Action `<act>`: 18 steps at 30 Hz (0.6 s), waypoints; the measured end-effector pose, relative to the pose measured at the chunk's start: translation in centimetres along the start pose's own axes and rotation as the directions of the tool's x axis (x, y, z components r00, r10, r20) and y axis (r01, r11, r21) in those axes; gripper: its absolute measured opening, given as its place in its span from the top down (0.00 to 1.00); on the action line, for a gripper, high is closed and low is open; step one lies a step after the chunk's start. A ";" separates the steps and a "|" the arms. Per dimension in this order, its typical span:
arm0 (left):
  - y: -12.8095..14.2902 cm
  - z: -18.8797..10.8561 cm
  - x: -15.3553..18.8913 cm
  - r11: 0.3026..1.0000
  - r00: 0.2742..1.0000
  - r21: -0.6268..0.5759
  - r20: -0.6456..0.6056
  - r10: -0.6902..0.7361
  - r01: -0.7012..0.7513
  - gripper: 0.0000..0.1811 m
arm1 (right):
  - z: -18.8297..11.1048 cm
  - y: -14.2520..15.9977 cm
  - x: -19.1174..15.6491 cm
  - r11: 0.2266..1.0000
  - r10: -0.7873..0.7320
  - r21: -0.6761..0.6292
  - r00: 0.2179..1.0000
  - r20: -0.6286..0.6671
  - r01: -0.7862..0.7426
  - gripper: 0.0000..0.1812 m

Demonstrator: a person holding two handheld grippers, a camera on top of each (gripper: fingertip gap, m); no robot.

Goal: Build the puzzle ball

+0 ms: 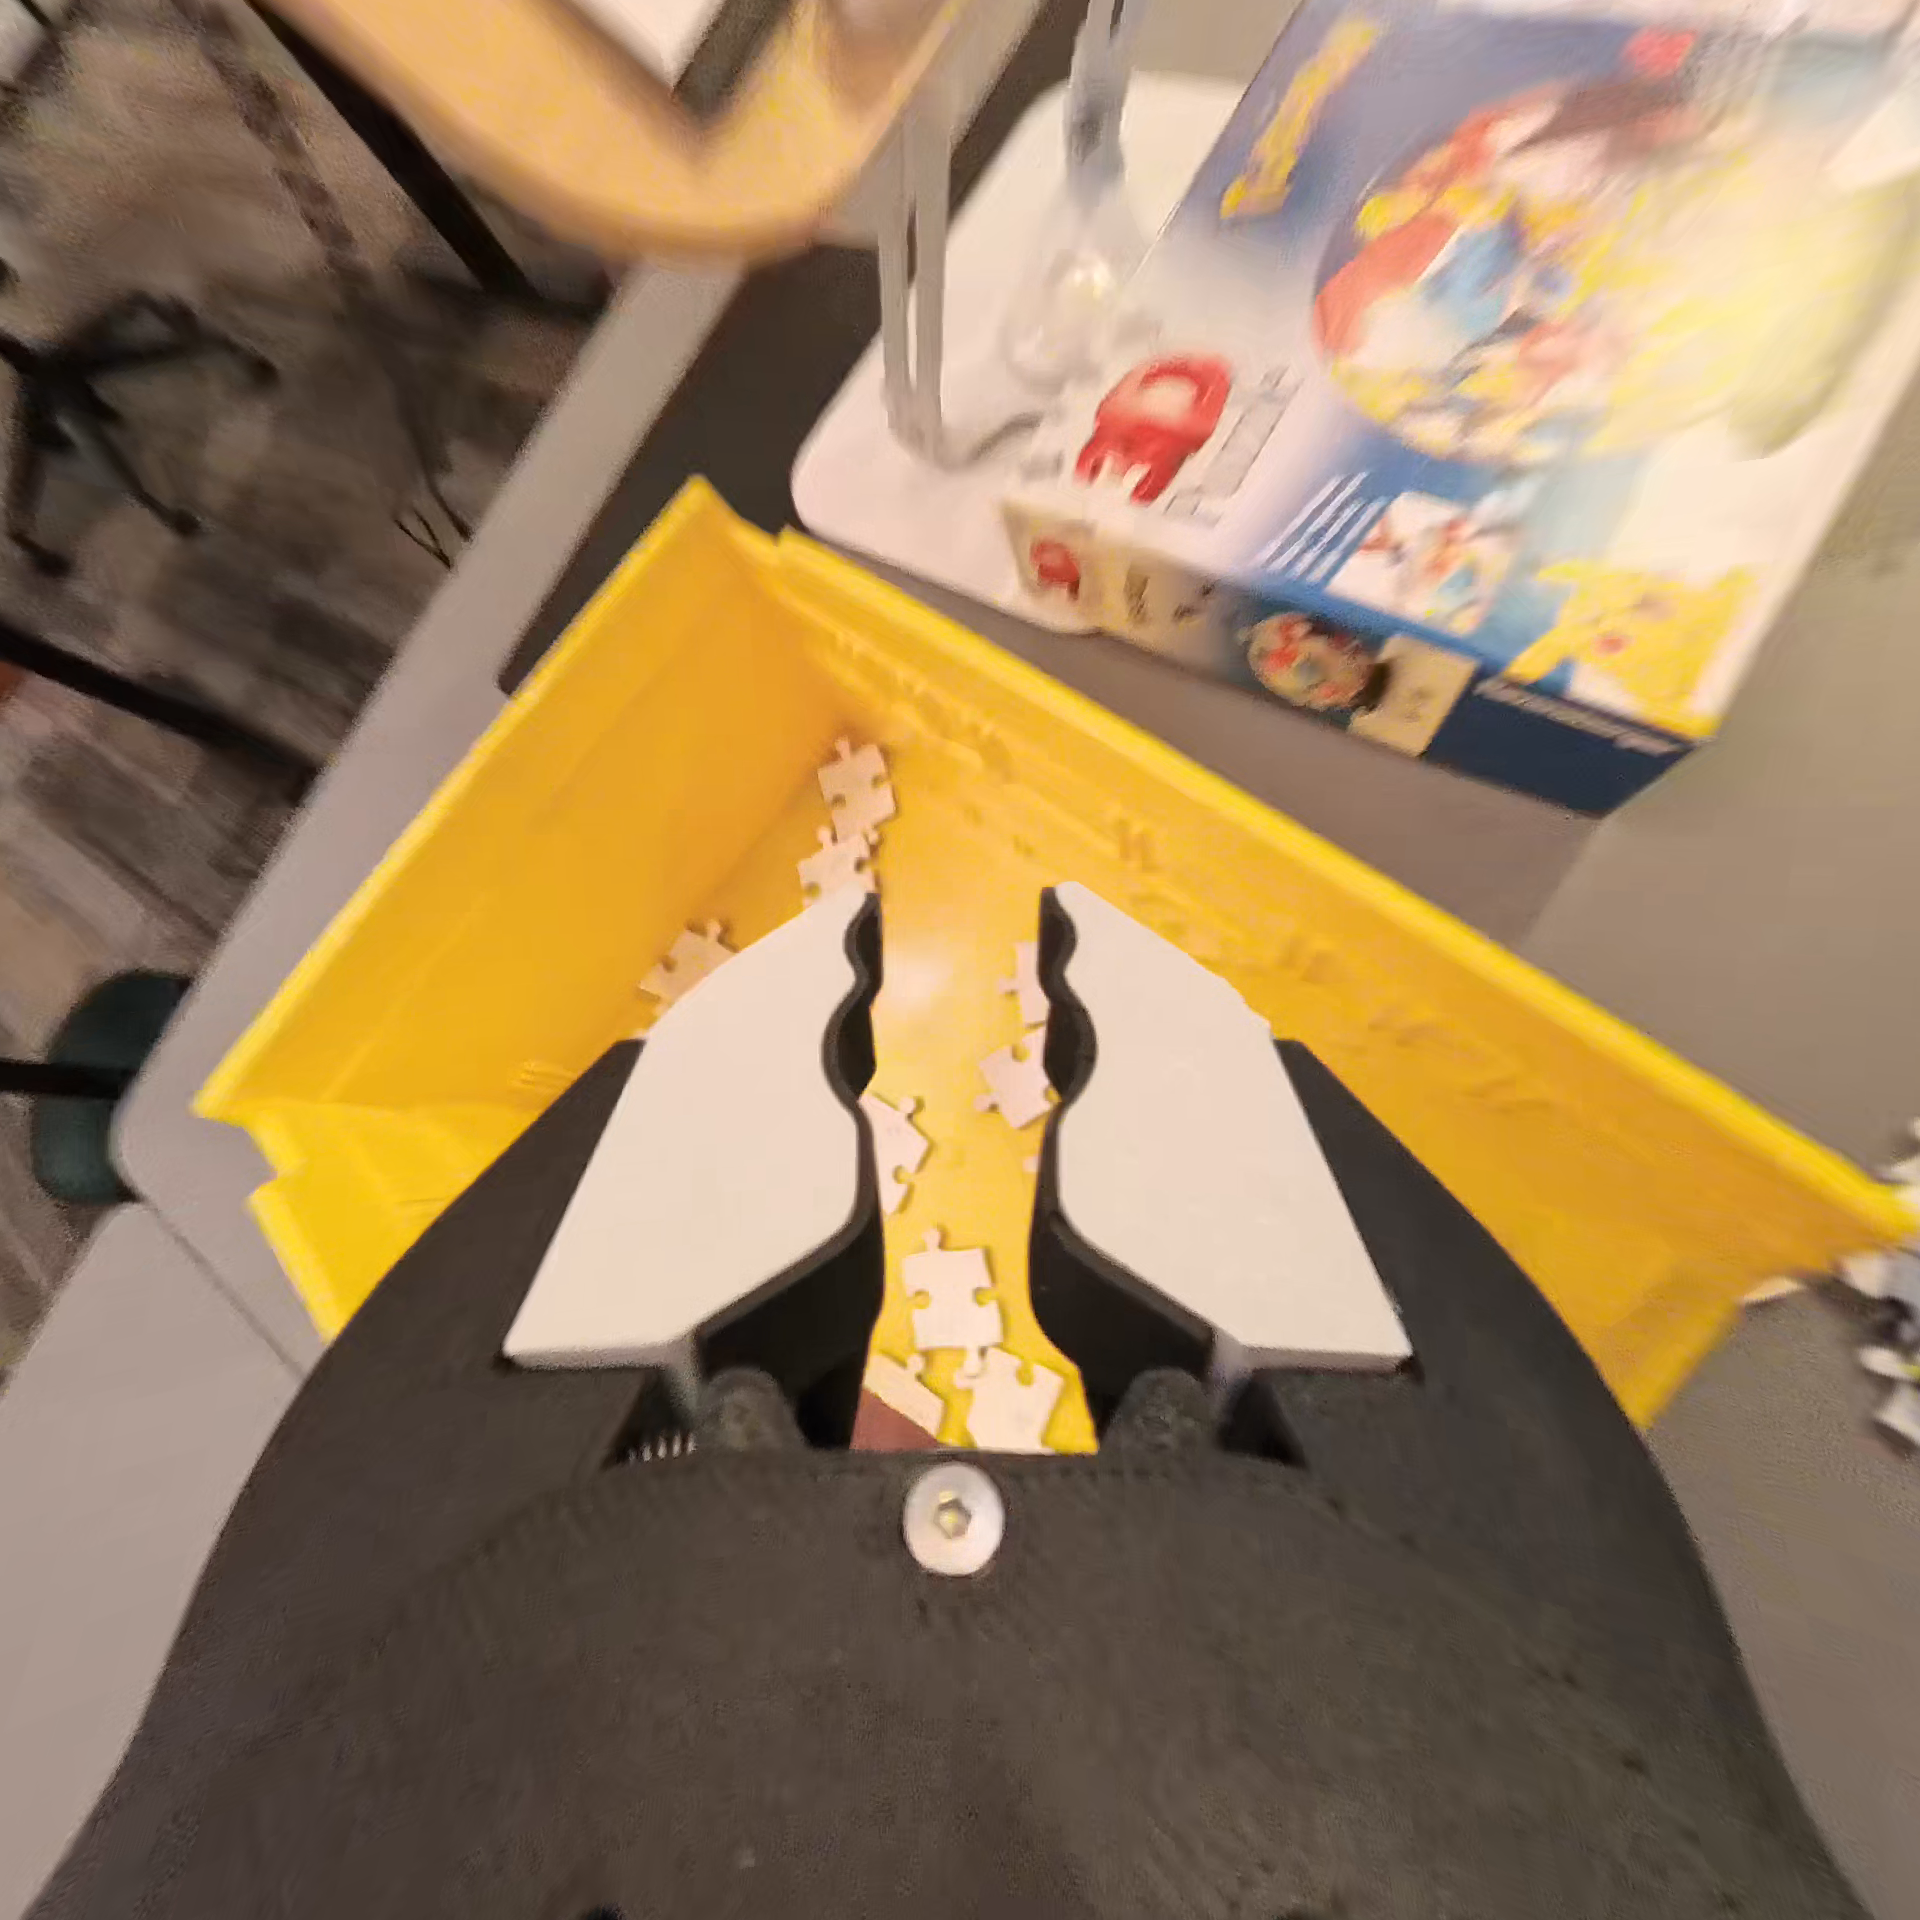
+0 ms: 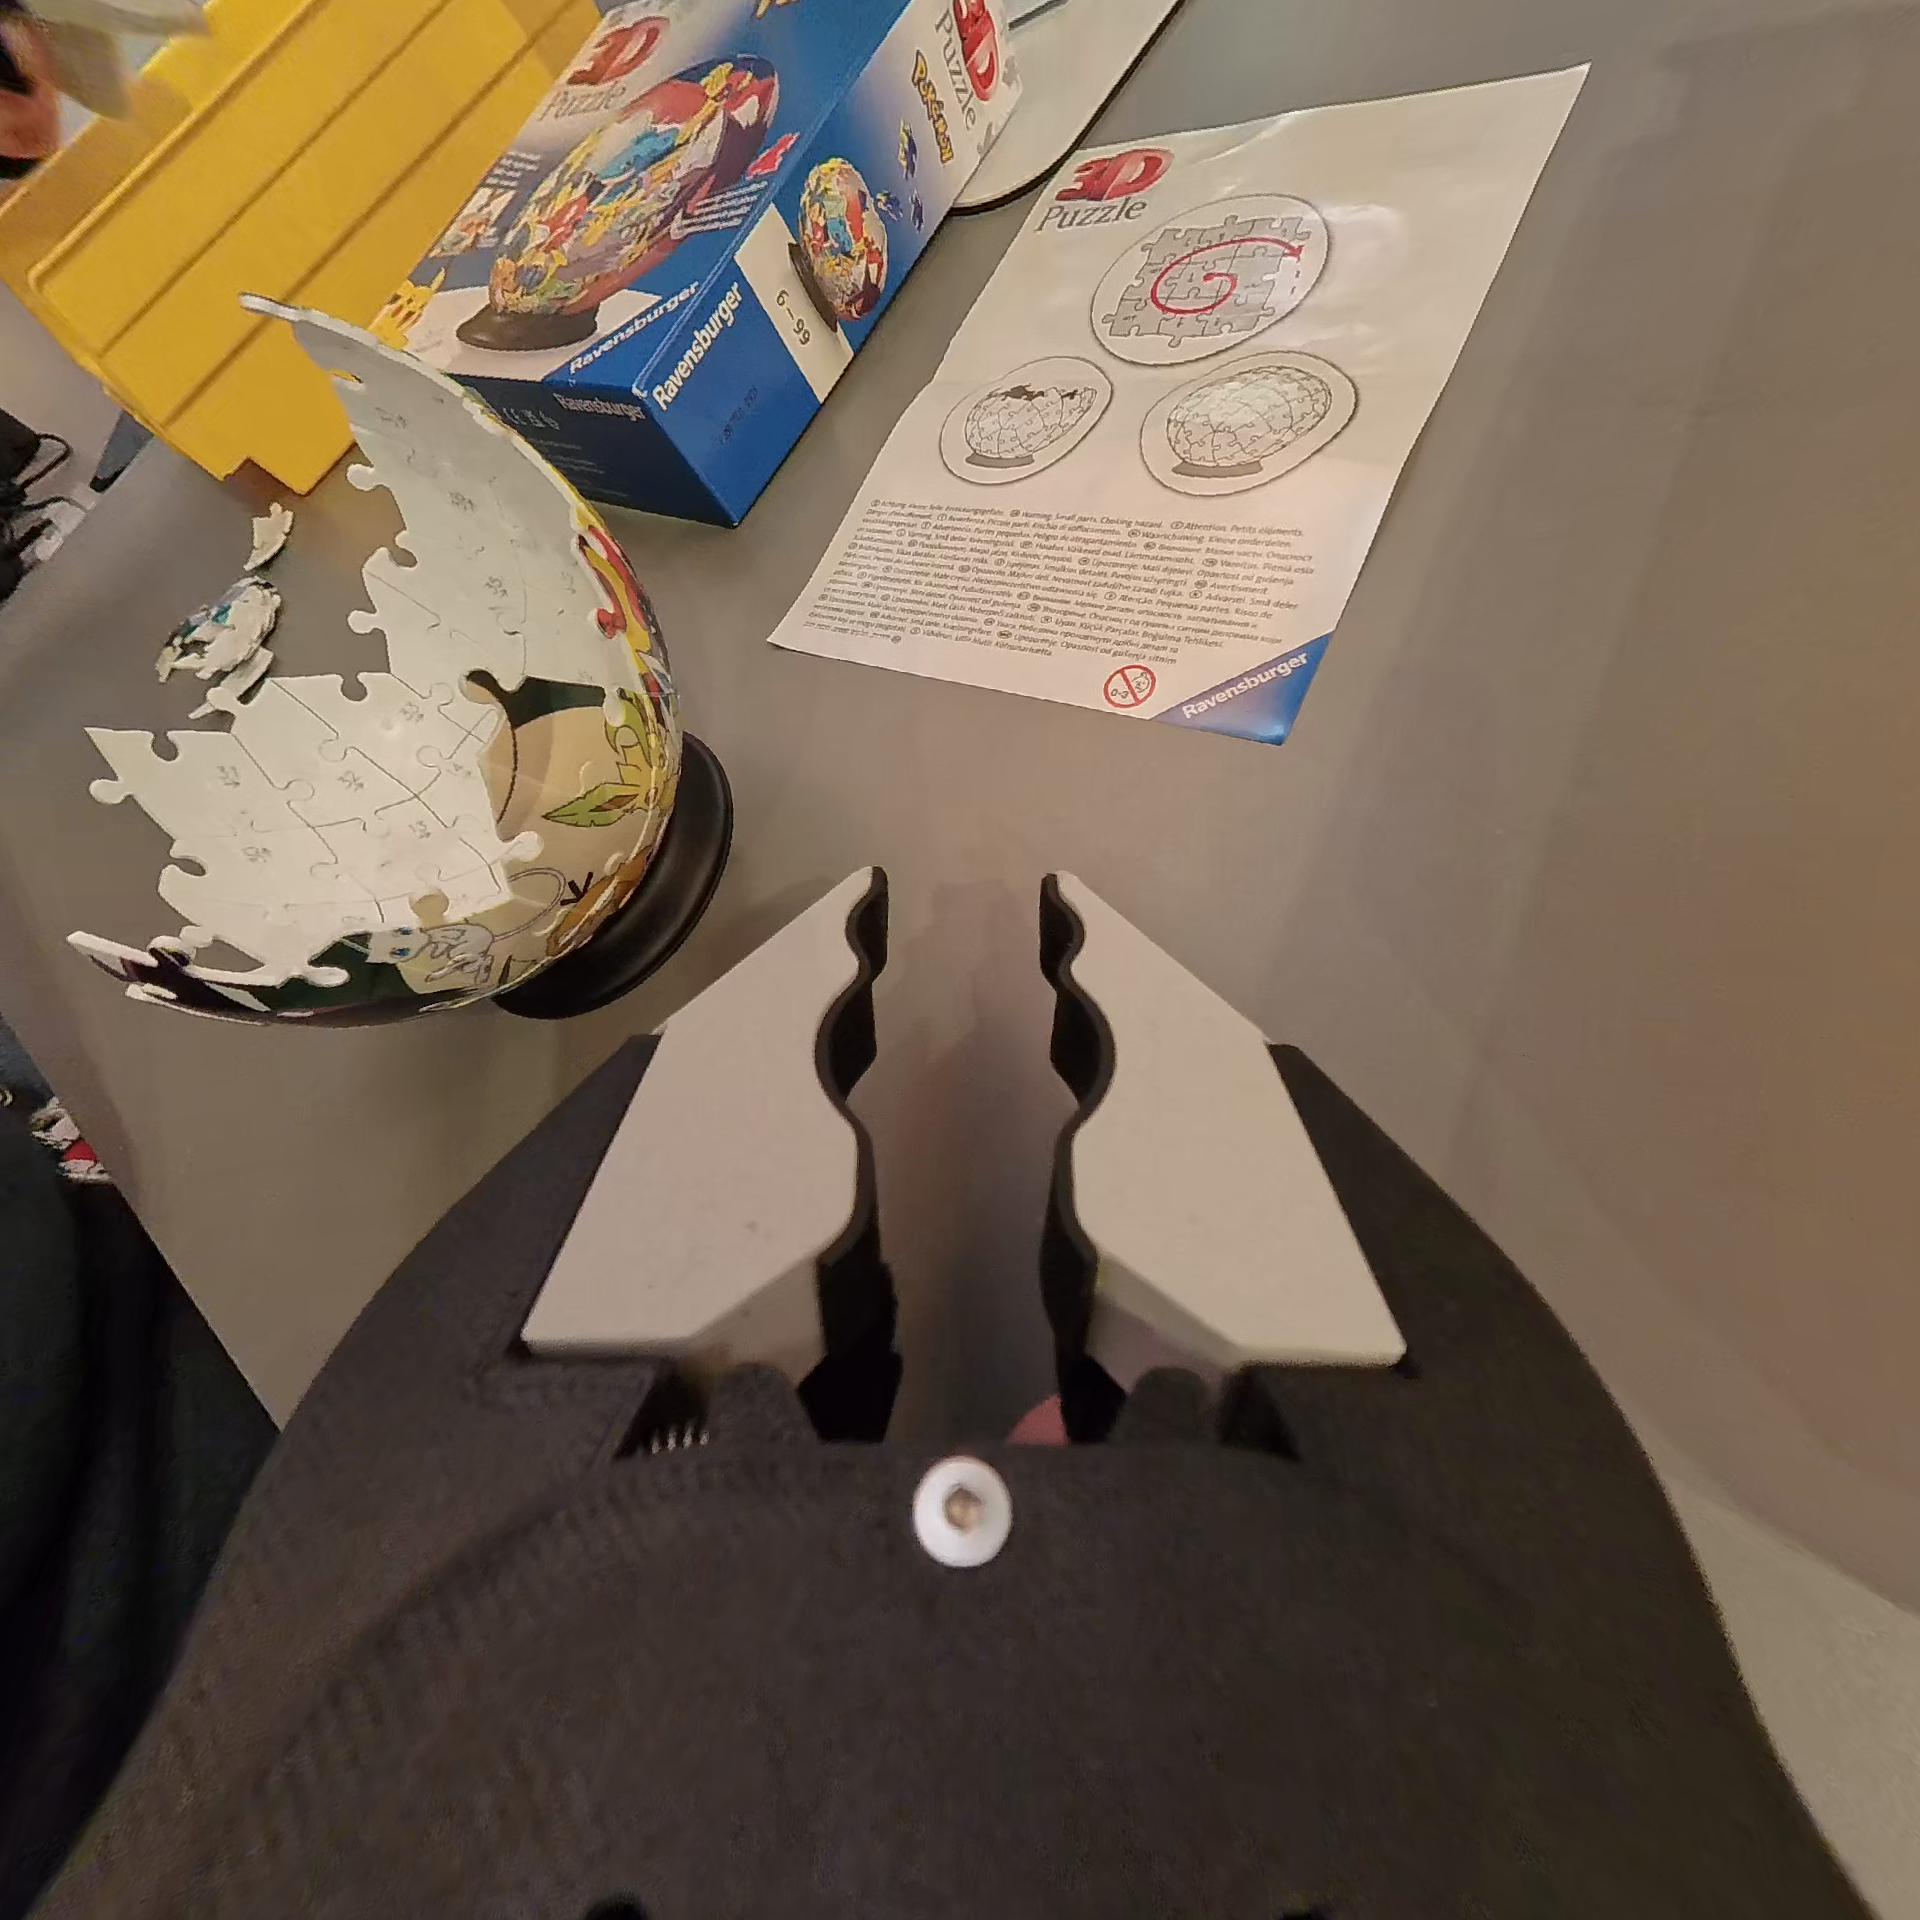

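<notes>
Left gripper [image 1: 961, 914]: lower centre of the left wrist view, jaws parted by a narrow gap and holding nothing, poised over the yellow bin [image 1: 582, 862].
Yellow bin: runs diagonally across the middle of the left wrist view on the grey table [image 1: 1714, 935]; the same bin [image 2: 239, 218] fills the upper left corner of the right wrist view.
Loose puzzle pieces [image 1: 951, 1299]: scattered on the bin floor, pale backs up, several visible between the fingers; the frame is motion-blurred.
Right gripper [image 2: 961, 899]: lower centre of the right wrist view, jaws likewise slightly apart and empty, above bare table [image 2: 1558, 935].
Puzzle ball [image 2: 416, 748]: left of the frame, partly built, an open curved shell showing white inner faces, sitting on a black stand [image 2: 665, 894].
Stray pieces [image 2: 223, 623]: on the table just left of the ball.
Puzzle box [image 2: 665, 260]: blue, upper centre, between the bin and the sheet; in the left wrist view it lies upper right [image 1: 1507, 416].
Instruction sheet [image 2: 1174, 416]: flat on the table, upper right of centre.
</notes>
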State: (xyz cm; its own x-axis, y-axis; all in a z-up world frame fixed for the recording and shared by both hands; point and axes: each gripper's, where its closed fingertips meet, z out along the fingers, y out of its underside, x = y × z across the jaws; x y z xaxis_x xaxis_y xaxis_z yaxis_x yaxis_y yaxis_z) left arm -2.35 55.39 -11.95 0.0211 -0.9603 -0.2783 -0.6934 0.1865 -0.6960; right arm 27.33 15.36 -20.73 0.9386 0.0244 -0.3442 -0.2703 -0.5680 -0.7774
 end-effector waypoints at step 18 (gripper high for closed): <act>8.8 10.1 -4.7 0.903 0.979 -0.403 -0.071 -0.193 0.149 0.89 | -0.2 -0.2 -0.1 1.000 0.006 0.021 1.000 0.014 -0.007 0.84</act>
State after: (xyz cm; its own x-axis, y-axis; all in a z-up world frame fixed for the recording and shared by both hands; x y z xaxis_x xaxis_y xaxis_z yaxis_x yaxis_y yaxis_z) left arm -1.27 63.65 -23.47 0.1032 -0.9905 -0.0910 -0.9134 -0.0582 -0.4028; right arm 27.36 15.33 -20.41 0.9338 0.0319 -0.3563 -0.2811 -0.5504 -0.7861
